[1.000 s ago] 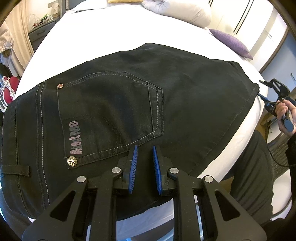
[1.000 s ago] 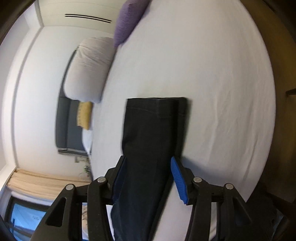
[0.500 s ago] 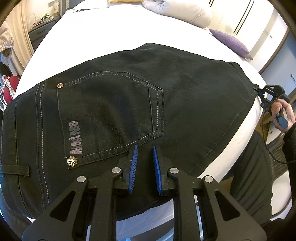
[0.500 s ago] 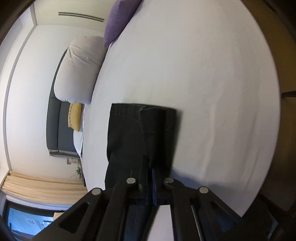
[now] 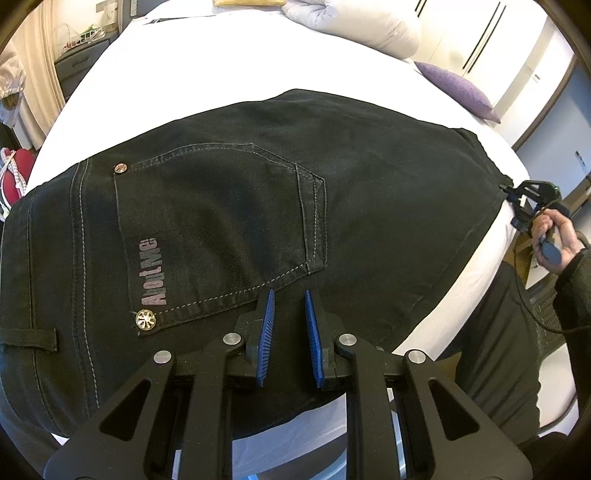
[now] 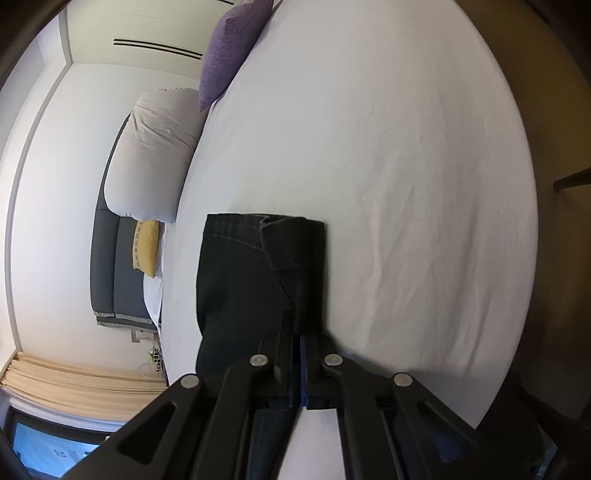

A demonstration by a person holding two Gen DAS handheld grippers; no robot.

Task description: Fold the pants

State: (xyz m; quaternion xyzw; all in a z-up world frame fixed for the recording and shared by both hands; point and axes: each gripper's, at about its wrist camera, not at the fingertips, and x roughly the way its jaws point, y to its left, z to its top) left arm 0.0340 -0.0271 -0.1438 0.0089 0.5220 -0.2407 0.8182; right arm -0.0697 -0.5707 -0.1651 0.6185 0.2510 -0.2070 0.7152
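Observation:
Black pants [image 5: 229,206] lie flat across the white bed [image 5: 207,66], back pocket up, waist to the left. My left gripper [image 5: 288,295] is open and hovers just above the pants below the pocket. In the right wrist view, my right gripper [image 6: 297,325] is shut on the leg end of the pants [image 6: 258,266], with the hem corner lifted and curled. The right gripper also shows at the far right of the left wrist view [image 5: 528,199], at the pants' end.
A white pillow [image 5: 354,22] and a purple cushion [image 5: 458,88] lie at the head of the bed. A yellow cushion [image 6: 146,247] sits by the dark headboard [image 6: 110,266]. A nightstand [image 5: 81,62] stands left of the bed.
My right gripper has closed on the leg end of the pants and lifted the hem corner. My left gripper has stayed in place and open.

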